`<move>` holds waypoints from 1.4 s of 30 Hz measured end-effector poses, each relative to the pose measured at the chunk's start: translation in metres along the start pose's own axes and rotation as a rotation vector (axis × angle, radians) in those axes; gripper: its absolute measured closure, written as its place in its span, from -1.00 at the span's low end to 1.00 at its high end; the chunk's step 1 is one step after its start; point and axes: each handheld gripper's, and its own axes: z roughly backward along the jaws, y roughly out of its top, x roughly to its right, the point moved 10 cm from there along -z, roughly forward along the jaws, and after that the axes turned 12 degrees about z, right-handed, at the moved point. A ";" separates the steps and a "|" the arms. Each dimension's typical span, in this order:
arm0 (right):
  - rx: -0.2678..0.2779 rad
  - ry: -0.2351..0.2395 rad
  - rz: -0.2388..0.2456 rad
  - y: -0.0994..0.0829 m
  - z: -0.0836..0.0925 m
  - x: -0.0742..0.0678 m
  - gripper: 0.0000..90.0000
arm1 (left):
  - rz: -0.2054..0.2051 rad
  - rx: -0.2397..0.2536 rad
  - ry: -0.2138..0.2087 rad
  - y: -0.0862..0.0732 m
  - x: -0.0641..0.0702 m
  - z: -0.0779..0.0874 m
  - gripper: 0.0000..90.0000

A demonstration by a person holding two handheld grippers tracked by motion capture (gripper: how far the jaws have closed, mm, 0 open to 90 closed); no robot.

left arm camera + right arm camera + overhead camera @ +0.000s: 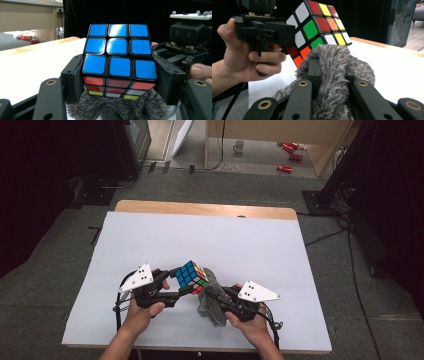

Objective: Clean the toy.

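A Rubik's cube (191, 275) is held above the near part of the white table, and my left gripper (186, 284) is shut on it. In the left gripper view the cube (120, 50) shows an all-blue face on top, with the black pads (72, 80) pressing on its two sides. My right gripper (211, 294) is shut on a grey fuzzy cloth (212, 306) that touches the cube from below and to the right. In the right gripper view the cloth (359, 67) bulges up between the jaws, just under the cube (317, 30) with its mixed colours.
A white sheet (225, 240) covers the table, and a wooden edge (200, 209) shows at the far side. Beyond it, on the floor, lie red cans (290, 150) and a mug (238, 146). Dark cabinets stand to the left and right.
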 end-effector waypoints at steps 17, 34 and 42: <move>-0.041 0.029 0.044 -0.010 -0.017 -0.021 0.74 | 0.046 0.034 -0.035 0.004 0.006 -0.001 -0.24; -0.053 0.001 0.085 -0.013 -0.016 -0.020 0.73 | 0.042 0.021 -0.028 0.002 0.007 -0.003 -0.24; -0.031 -0.067 0.081 -0.006 -0.006 -0.002 0.73 | 0.021 -0.009 -0.052 -0.001 0.012 -0.004 -0.24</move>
